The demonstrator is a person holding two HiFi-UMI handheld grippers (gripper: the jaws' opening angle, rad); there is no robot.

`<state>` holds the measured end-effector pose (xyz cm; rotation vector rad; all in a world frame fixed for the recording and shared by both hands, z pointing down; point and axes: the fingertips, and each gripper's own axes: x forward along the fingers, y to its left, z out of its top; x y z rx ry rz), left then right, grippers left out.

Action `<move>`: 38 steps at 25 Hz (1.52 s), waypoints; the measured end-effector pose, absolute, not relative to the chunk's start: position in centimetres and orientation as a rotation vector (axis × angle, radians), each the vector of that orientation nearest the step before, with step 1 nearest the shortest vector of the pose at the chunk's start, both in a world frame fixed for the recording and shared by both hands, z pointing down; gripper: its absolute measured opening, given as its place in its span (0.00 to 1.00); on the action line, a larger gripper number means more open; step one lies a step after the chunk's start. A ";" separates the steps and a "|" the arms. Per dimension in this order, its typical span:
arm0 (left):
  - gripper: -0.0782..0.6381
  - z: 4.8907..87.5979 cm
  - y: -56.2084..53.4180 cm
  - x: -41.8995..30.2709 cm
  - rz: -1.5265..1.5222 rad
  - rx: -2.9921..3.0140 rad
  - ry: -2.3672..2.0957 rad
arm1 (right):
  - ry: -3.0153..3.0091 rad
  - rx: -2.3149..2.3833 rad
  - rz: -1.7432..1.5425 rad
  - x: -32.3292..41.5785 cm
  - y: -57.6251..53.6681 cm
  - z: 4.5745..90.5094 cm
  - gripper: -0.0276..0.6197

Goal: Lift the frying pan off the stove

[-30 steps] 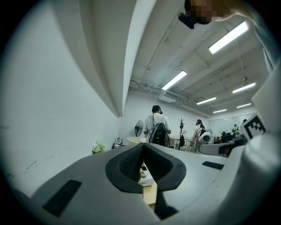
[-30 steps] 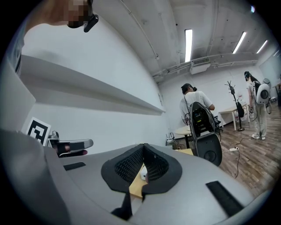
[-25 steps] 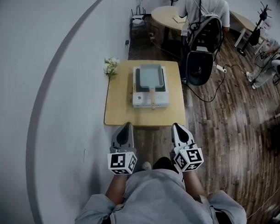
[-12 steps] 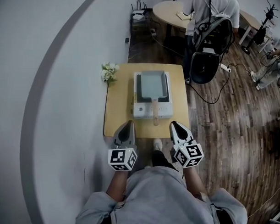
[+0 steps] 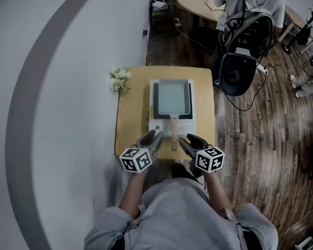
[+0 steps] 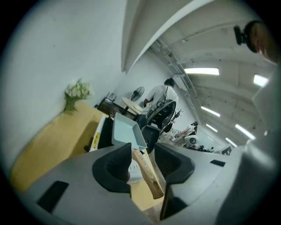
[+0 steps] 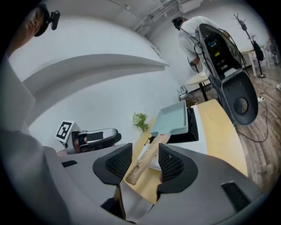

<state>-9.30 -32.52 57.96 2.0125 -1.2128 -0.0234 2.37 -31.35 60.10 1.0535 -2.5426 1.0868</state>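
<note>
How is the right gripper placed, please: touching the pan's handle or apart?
Apart. The head view shows table between the right gripper and the handle; its jaws are opening, nothing between them.

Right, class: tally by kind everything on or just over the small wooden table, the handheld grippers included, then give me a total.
Stove: 1
Frying pan: 1
Bunch of flowers: 1
Grippers: 2, the left gripper and right gripper, both with jaws opening and nothing held between them
Total: 5
</note>
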 end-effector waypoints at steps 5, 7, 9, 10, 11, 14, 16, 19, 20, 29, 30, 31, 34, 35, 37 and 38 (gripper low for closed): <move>0.34 62.9 -33.6 -7.0 -0.113 1.814 -0.938 | -2.465 0.869 1.469 1.4 -31.0 63.9 0.33; 0.35 64.2 -34.0 -6.1 -0.114 1.779 -0.855 | -2.445 0.806 1.584 1.0 -31.0 64.7 0.34; 0.35 65.1 -34.6 -5.1 -0.139 1.732 -0.773 | -2.428 0.740 1.669 0.6 -31.0 65.1 0.35; 0.36 65.3 -34.8 -4.6 -0.157 1.706 -0.731 | -2.419 0.707 1.699 0.3 -30.8 65.2 0.35; 0.36 65.6 -35.0 -4.1 -0.171 1.683 -0.692 | -2.408 0.674 1.719 0.0 -30.6 65.4 0.35; 0.37 66.6 -35.6 -2.9 -0.153 1.654 -0.615 | -2.370 0.582 1.759 -1.2 -29.9 66.1 0.36; 0.38 67.2 -36.0 -2.3 -0.130 1.651 -0.583 | -2.348 0.532 1.794 -2.1 -29.5 66.5 0.37; 0.38 67.6 -36.7 -1.2 -0.129 1.640 -0.520 | -2.337 0.467 1.853 -3.2 -29.4 66.4 0.37; 0.38 67.7 -36.9 -0.9 -0.126 1.637 -0.506 | -2.332 0.447 1.867 -3.5 -29.3 66.4 0.36; 0.28 67.9 -37.0 0.5 -0.174 1.592 -0.447 | -2.275 0.425 1.940 -3.5 -28.7 67.5 0.22; 0.28 67.9 -36.9 0.5 -0.171 1.598 -0.454 | -2.274 0.429 1.928 -3.5 -28.6 67.5 0.22; 0.27 68.0 -36.8 0.5 -0.166 1.604 -0.460 | -2.276 0.430 1.917 -3.5 -28.6 67.4 0.22; 0.27 67.8 -36.5 0.6 -0.154 1.618 -0.465 | -2.297 0.422 1.911 -3.5 -28.3 67.1 0.23; 0.27 67.7 -36.4 0.6 -0.156 1.623 -0.465 | -2.305 0.421 1.907 -3.5 -28.2 67.0 0.23; 0.27 67.3 -36.3 0.5 -0.167 1.639 -0.477 | -2.327 0.418 1.883 -3.5 -28.0 66.7 0.23; 0.27 67.0 -36.2 0.3 -0.169 1.652 -0.487 | -2.340 0.413 1.864 -3.6 -27.9 66.6 0.23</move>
